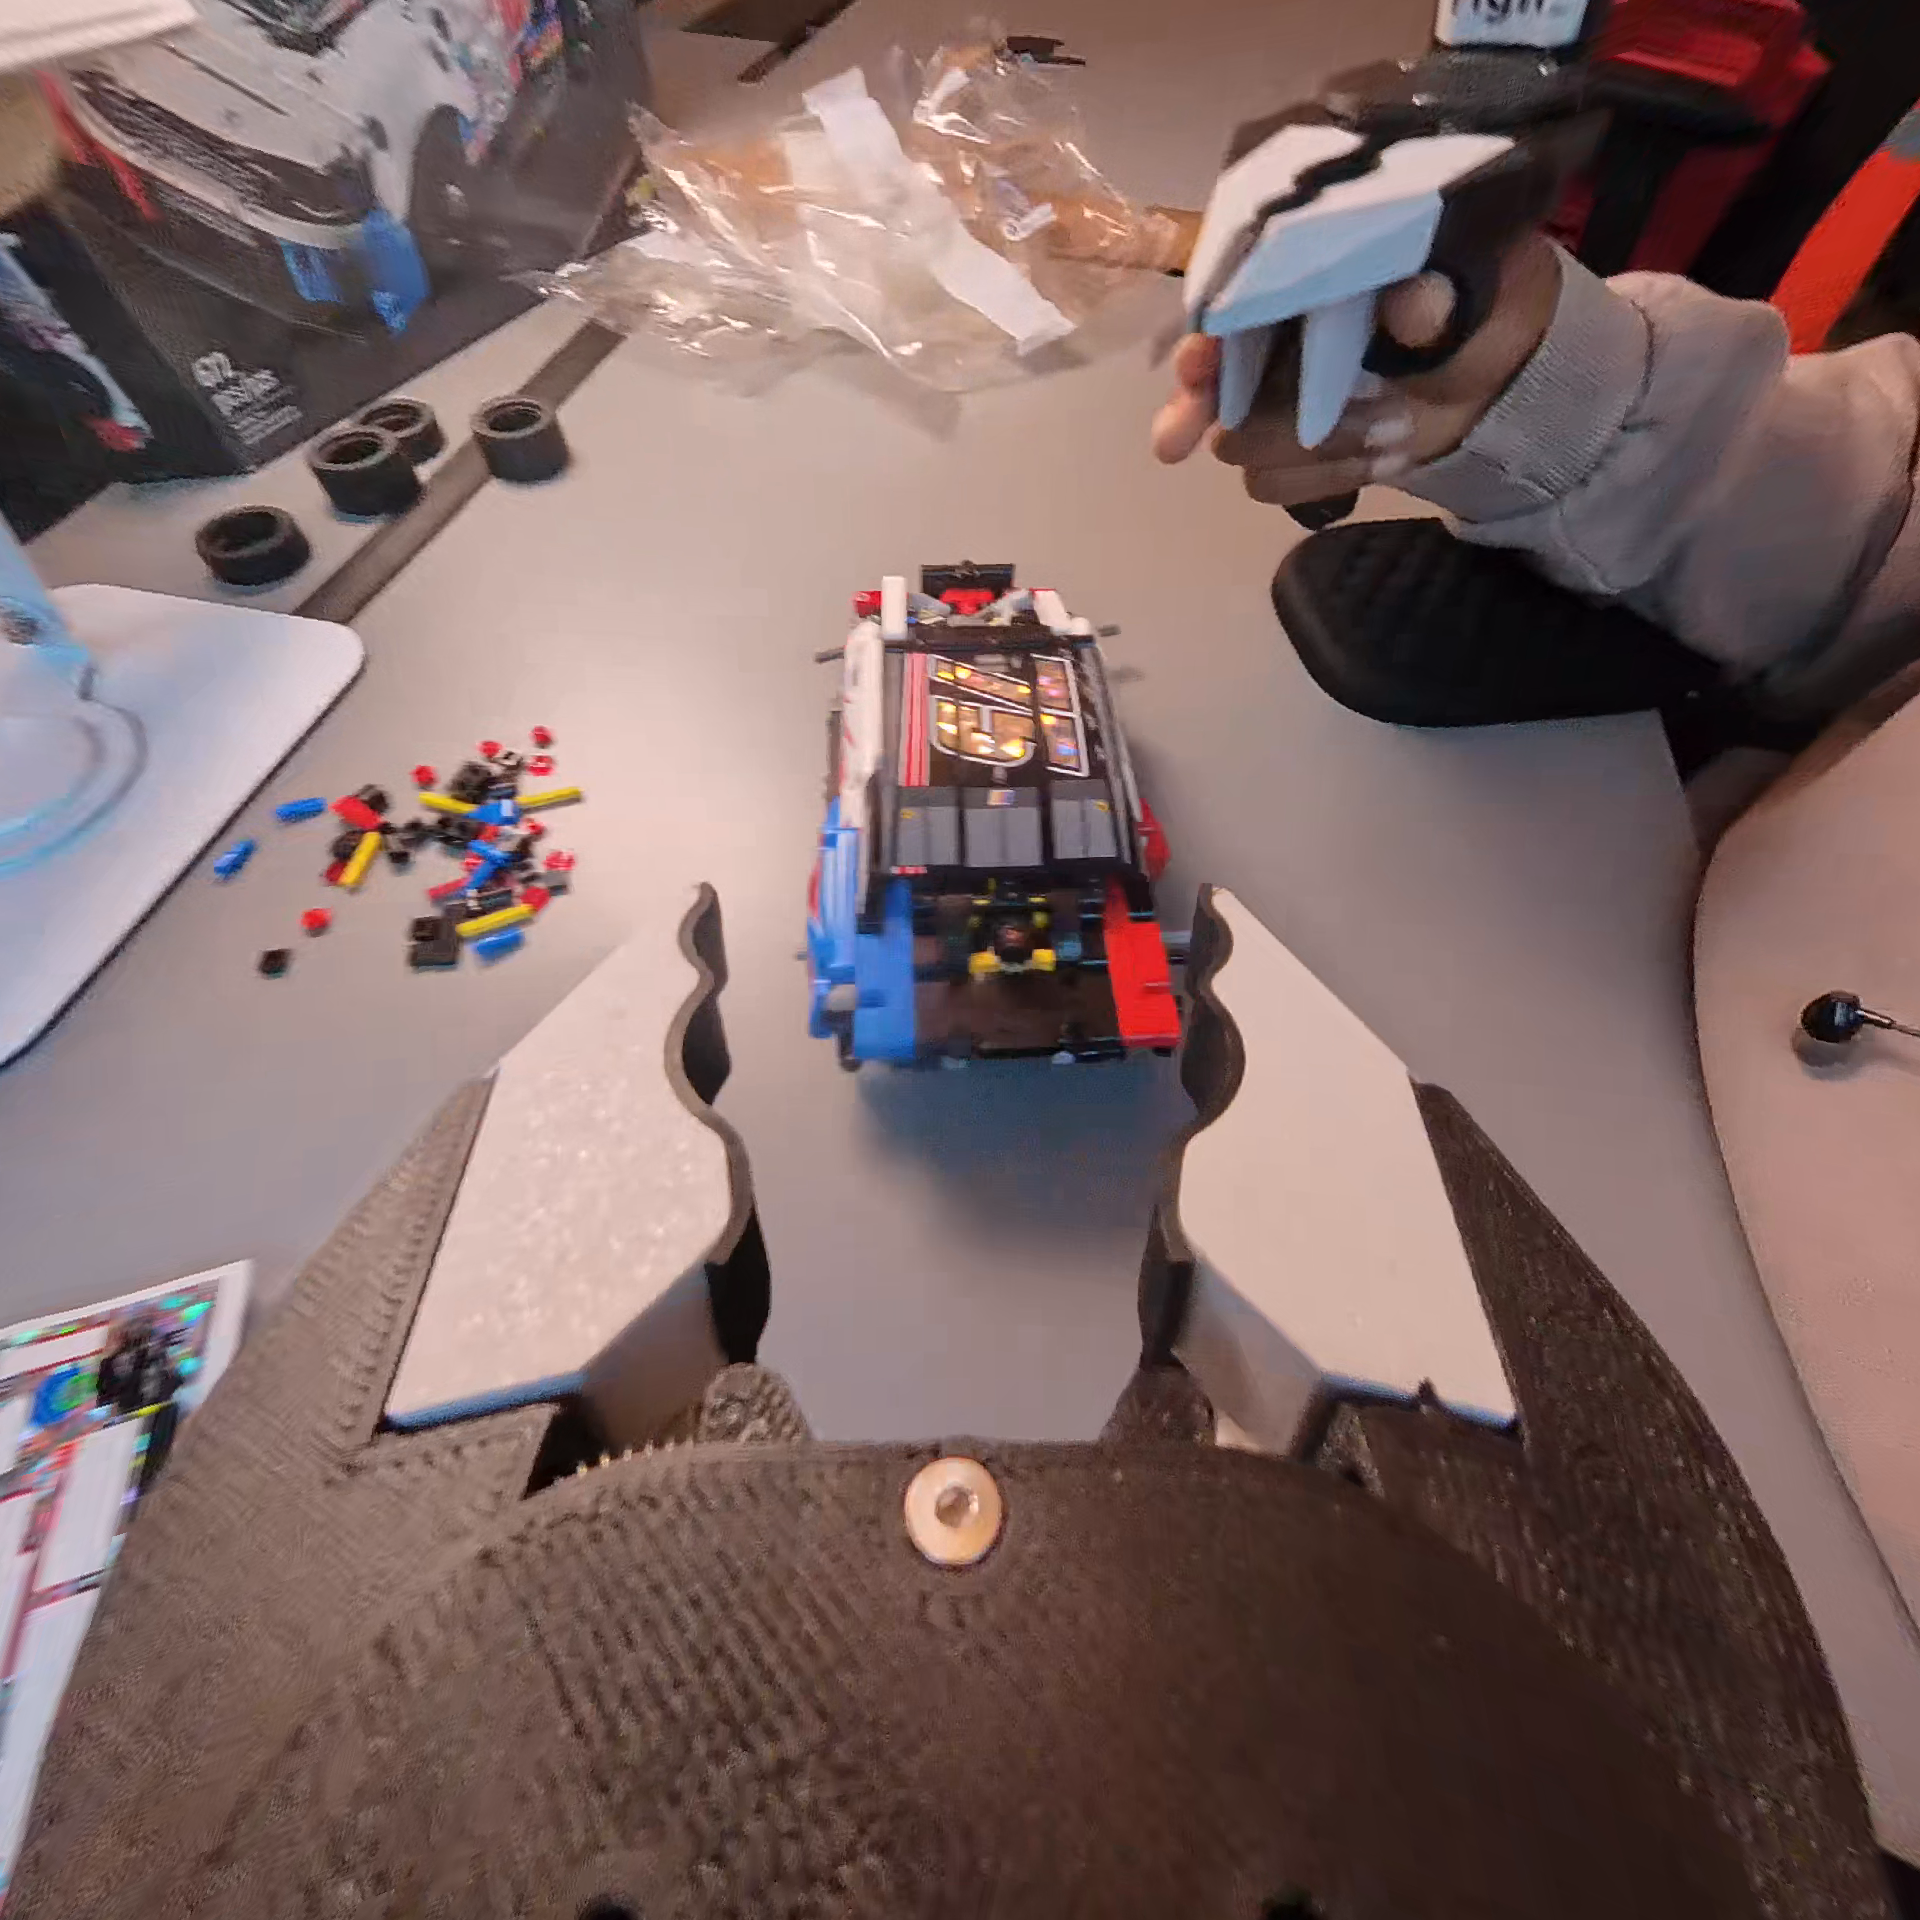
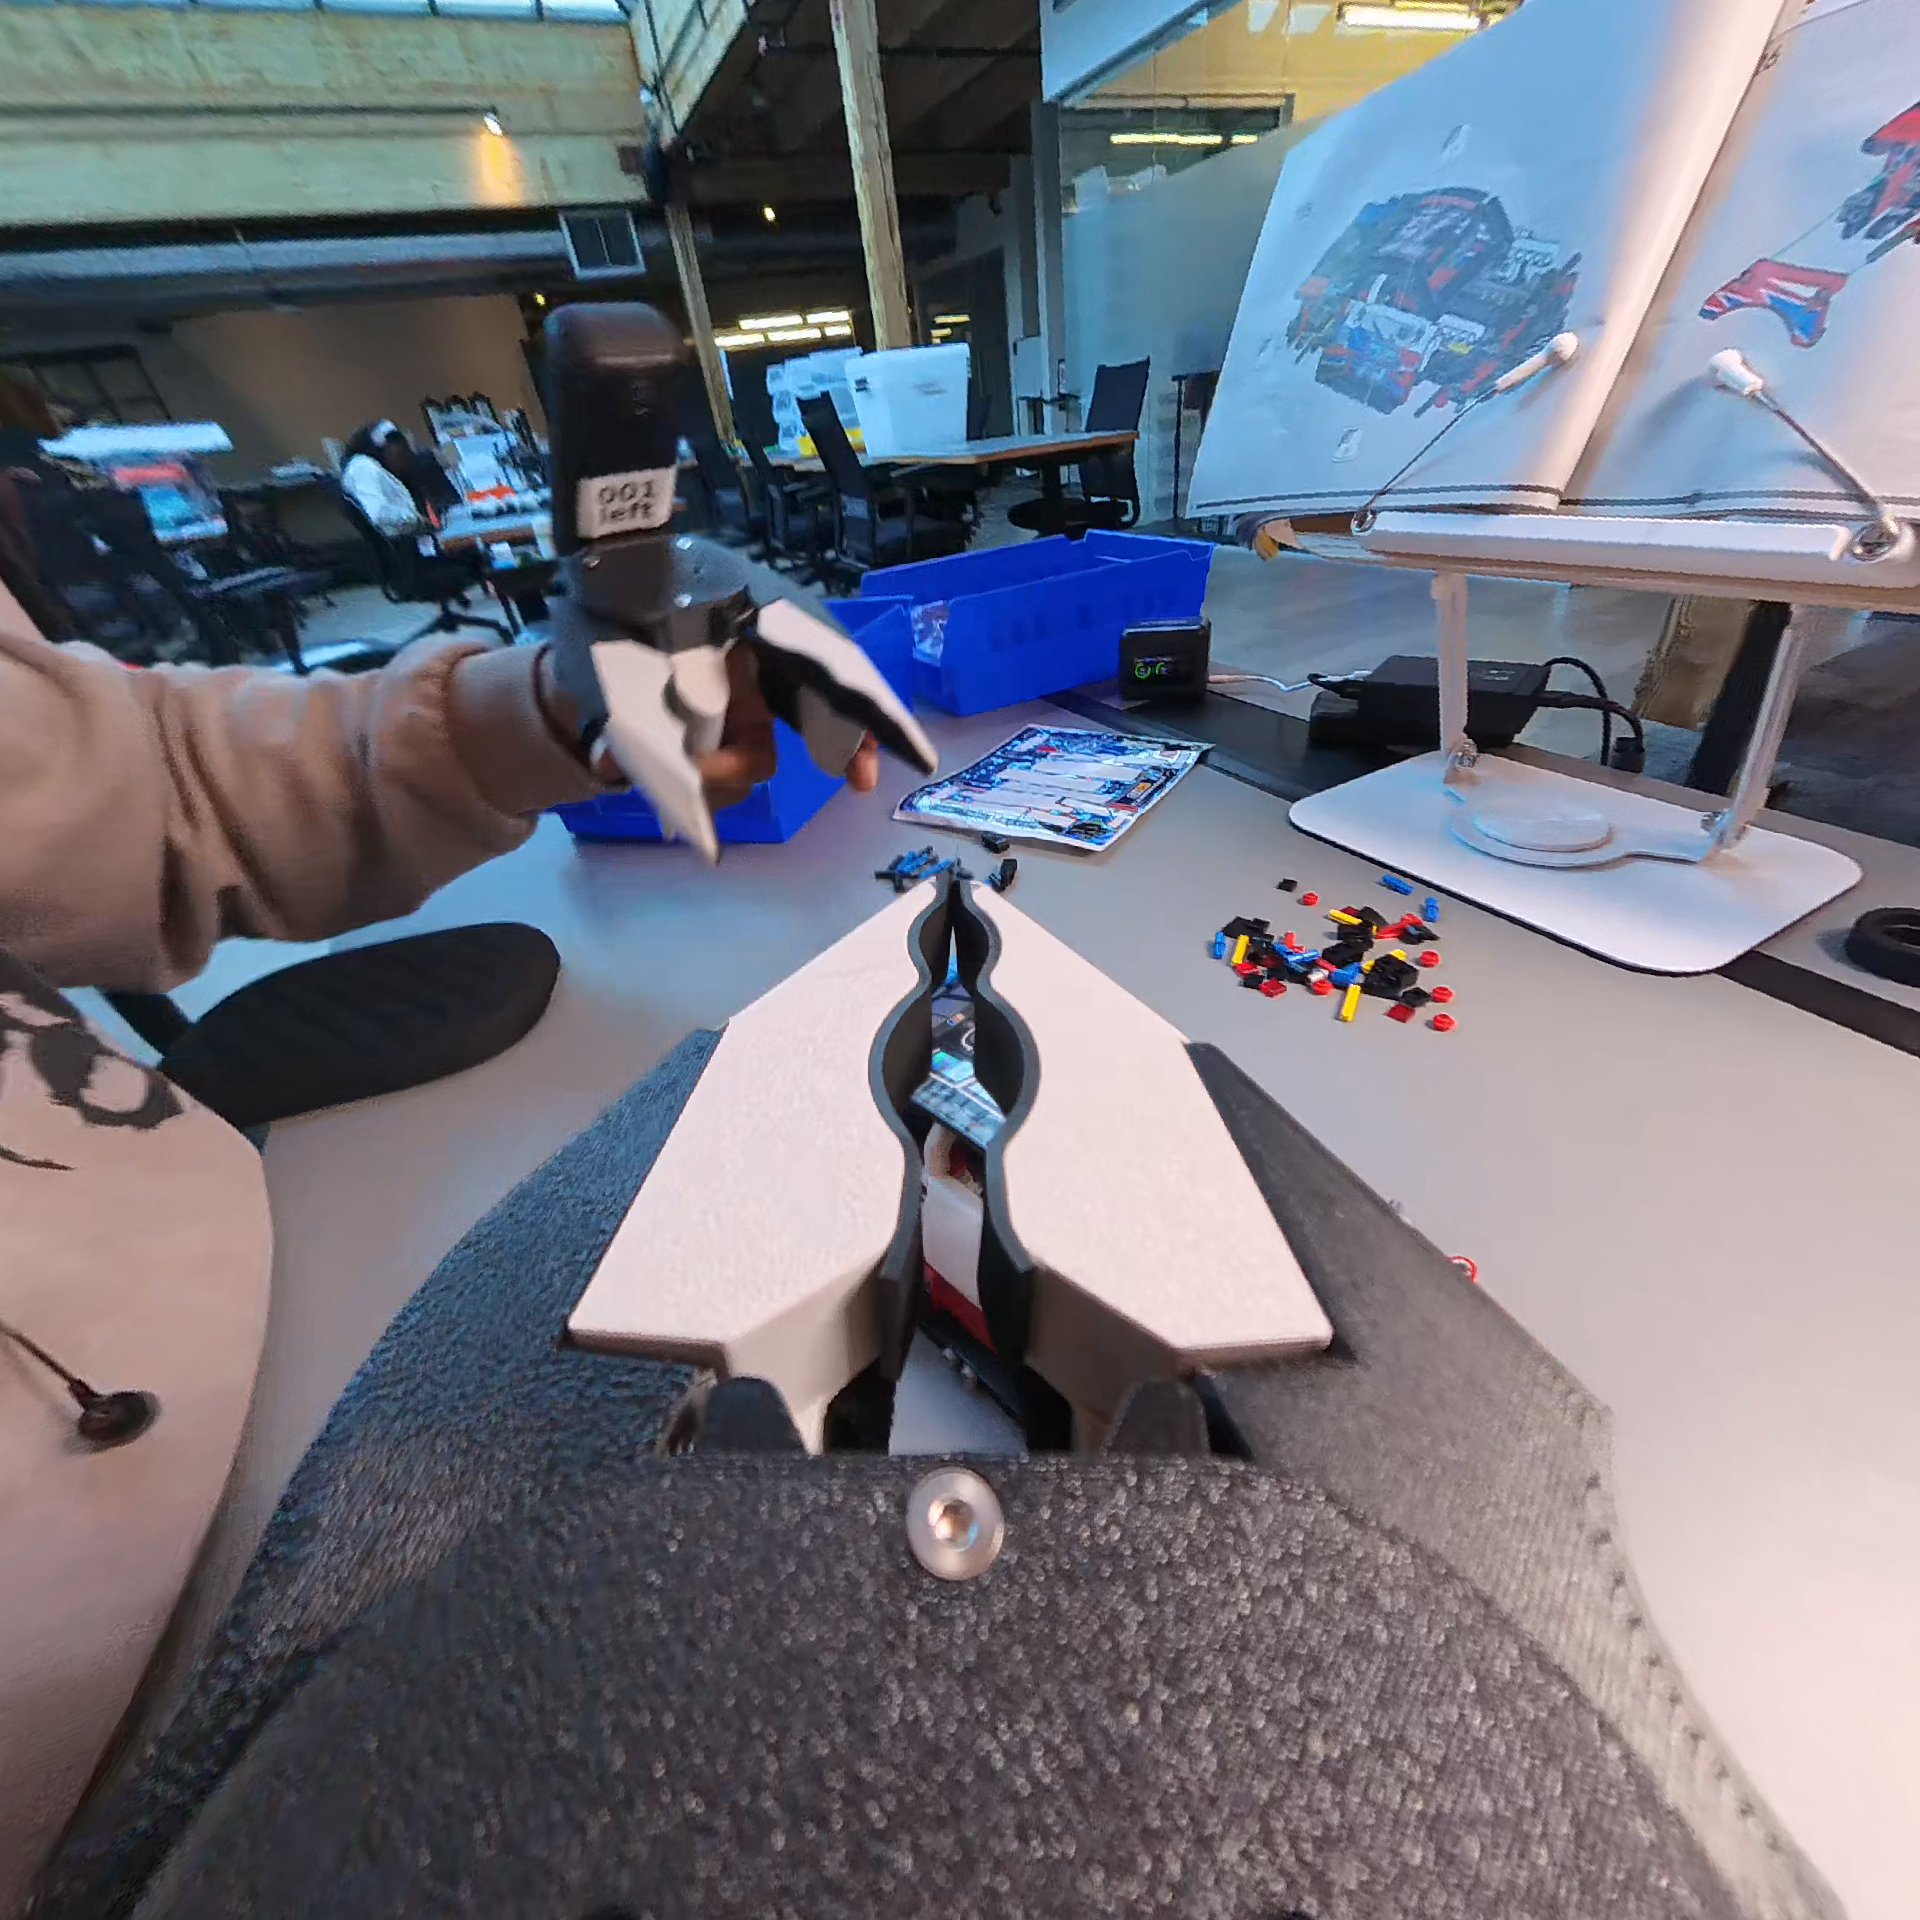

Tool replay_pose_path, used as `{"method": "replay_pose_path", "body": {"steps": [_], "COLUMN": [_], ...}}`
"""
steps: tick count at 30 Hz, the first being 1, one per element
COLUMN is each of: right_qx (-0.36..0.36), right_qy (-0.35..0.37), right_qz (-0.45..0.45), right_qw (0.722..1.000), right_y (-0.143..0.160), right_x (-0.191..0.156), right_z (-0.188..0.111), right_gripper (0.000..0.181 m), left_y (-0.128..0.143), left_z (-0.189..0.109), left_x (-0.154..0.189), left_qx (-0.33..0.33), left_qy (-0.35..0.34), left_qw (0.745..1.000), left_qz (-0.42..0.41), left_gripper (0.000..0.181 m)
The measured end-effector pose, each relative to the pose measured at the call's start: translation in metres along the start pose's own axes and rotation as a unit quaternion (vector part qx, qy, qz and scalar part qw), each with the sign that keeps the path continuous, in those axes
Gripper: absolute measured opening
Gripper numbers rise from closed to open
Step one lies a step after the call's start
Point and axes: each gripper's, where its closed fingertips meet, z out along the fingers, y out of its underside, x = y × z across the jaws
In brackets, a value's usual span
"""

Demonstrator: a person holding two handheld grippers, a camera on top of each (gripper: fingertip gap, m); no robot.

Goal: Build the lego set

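The partly built lego car (image 1: 987, 821), black roof with blue, white and red sides, sits on the grey table (image 1: 644, 582). My left gripper (image 1: 956, 935) is open and empty, its fingertips on either side of the car's near end, apparently without touching. My right gripper (image 1: 1278, 405) hangs in the air beyond the car to the right, shut and empty. In the right wrist view my right gripper (image 2: 951, 894) is shut, and slivers of the car (image 2: 951, 1112) show below through the gaps between its fingers. The left gripper (image 2: 805, 800) shows open at the left.
A pile of loose small pieces (image 1: 457, 842) (image 2: 1340, 956) lies left of the car. Several black tyres (image 1: 364, 468), the set's box (image 1: 260, 208) and empty plastic bags (image 1: 862, 239) lie farther off. A white stand (image 2: 1558, 842) holds the instruction booklet (image 2: 1507, 260). A sticker sheet (image 2: 1049, 784) and blue bins (image 2: 1039, 613) lie behind. The gap from one gripper's tips to the other's is roughly 15 centimetres.
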Motion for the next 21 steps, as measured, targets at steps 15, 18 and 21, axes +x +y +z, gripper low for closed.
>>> {"method": "replay_pose_path", "body": {"steps": [15, 18, 21], "right_qx": [0.041, 0.048, 0.048], "right_qy": [0.115, 0.134, 0.141], "right_qz": [-0.563, -0.629, -0.654], "right_qw": [0.817, 0.764, 0.742], "right_y": [0.013, 0.013, 0.015], "right_x": [-0.071, -0.083, -0.087], "right_z": [0.029, 0.033, 0.036], "right_gripper": [0.000, 0.000, 0.000], "left_y": [-0.044, -0.046, -0.047], "left_z": [0.027, 0.025, 0.023], "left_x": [0.086, 0.088, 0.089], "left_qx": [0.235, 0.243, 0.245], "left_qy": [0.184, 0.182, 0.185], "left_qw": [0.913, 0.915, 0.914], "left_qz": [-0.279, -0.266, -0.263], "left_gripper": [0.028, 0.024, 0.020]}}
